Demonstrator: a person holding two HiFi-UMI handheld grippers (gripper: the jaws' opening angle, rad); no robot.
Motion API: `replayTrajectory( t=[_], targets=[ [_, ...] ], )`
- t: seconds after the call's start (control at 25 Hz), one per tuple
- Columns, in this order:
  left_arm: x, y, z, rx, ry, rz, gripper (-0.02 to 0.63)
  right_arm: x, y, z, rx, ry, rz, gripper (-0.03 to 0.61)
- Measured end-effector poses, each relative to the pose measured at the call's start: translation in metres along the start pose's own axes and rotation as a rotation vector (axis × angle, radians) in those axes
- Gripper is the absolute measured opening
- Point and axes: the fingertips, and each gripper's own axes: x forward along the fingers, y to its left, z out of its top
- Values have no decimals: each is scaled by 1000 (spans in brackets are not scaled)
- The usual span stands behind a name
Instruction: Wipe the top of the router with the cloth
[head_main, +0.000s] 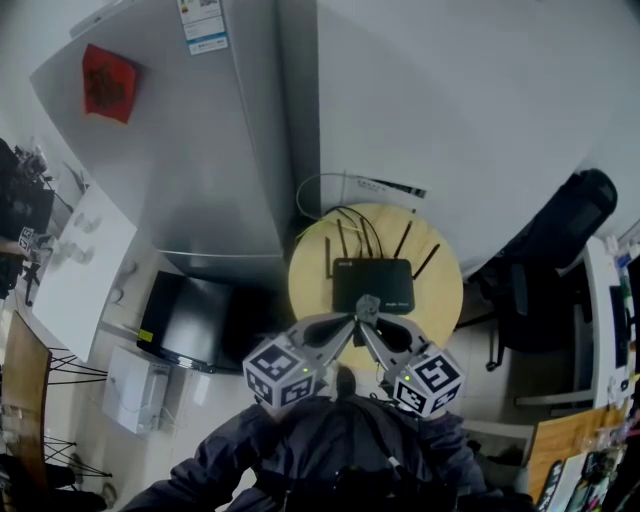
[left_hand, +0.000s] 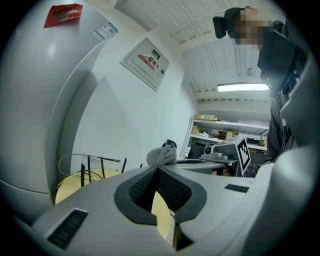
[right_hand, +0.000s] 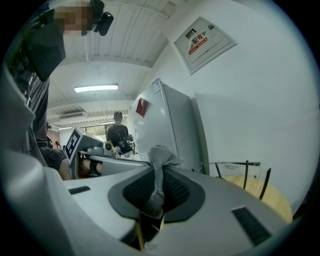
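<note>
My right tongs (right_hand: 159, 166) are clamped on the cloth (right_hand: 160, 156). A grey strip of it runs down between the pads and a bunch pokes out past the tips. My left tongs (left_hand: 156, 167) are closed to a narrow point, and that bunch sits right at their tips, so they look pinched on its edge. In the head view both pairs come up from 6 o'clock and meet in a V, with the marker cubes (head_main: 283, 372) at the near ends.

The grey fridge (head_main: 200, 150) fills the 10 o'clock part of the head view, with a red sticker (head_main: 108, 82) near its far corner. The white wall (head_main: 470, 100) runs from 12 to 2 o'clock. A dark office chair (head_main: 560, 225) stands at 3 o'clock of the round wooden surface (head_main: 310, 280), which sits tight against the fridge and wall.

The black router (head_main: 373, 285) lies on the surface's middle. Its thin antennas (head_main: 342, 240) stick up along the edge at 12 o'clock. The cloth hangs over the router's edge at 6 o'clock, right at the tips of the tongs. I cannot tell whether it touches the router's top.
</note>
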Motion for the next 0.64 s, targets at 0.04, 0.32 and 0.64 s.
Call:
replayTrajectory(
  t=[0.04, 0.32, 0.64],
  targets=[
    [0, 1, 0, 0, 1, 0, -6, 0, -1, 0, 2, -1, -1, 66],
    [-2, 5, 2, -1, 1, 6, -6, 2, -4, 2, 14, -7, -7, 67],
    [-4, 9, 1, -4, 0, 9, -6, 5, -5, 2, 17, -11, -7, 66]
  ],
)
